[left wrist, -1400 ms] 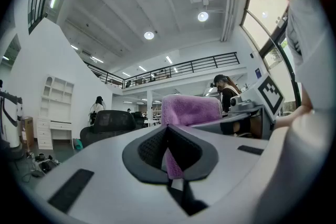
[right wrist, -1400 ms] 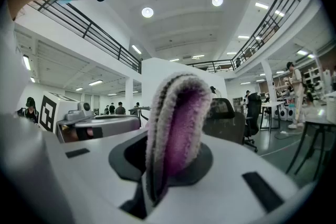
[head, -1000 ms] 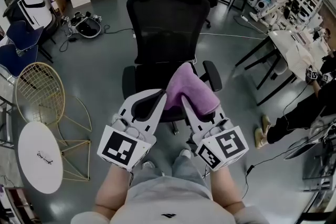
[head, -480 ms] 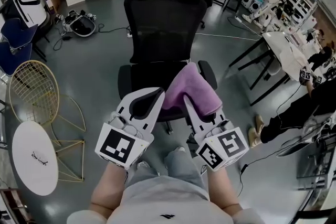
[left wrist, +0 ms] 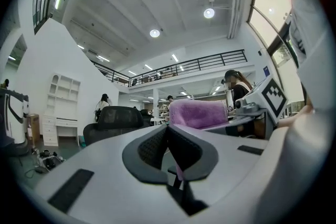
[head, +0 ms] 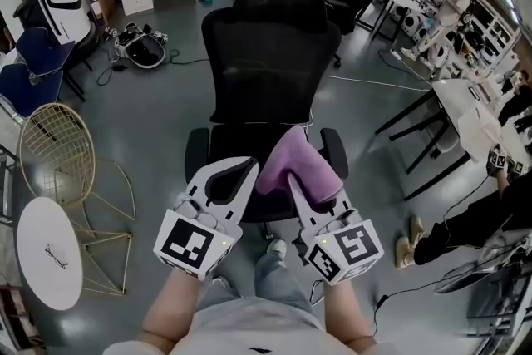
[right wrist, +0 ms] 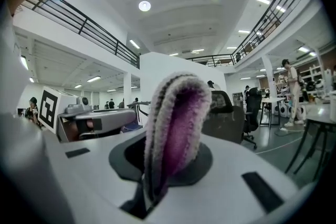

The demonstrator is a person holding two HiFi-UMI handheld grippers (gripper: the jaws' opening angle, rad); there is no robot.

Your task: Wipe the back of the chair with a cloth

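Wiping has not begun. The right tongs (head: 293, 180) are pinching the purple cloth (head: 301, 165), and the right gripper view confirms the cloth (right wrist: 176, 123) is folded double and stands up from between the pads as a rounded loop. That fold gives a padded face to press on a surface, which is probably why it is gripped this way. The left tongs (head: 238, 175) are pressed together with nothing between them. In the left gripper view the left tongs (left wrist: 168, 136) meet pad to pad, and the cloth (left wrist: 198, 114) shows beyond them in the other tool. Both tools are held side by side, low and close to the person's body, over the front edge of the seat (head: 241, 141) of the black chair (head: 268, 96). The cloth is well apart from the mesh backrest (head: 268, 54), which stands upright on the far side of the seat. In my judgement, the next move needs a forward and upward reach with the right tongs.
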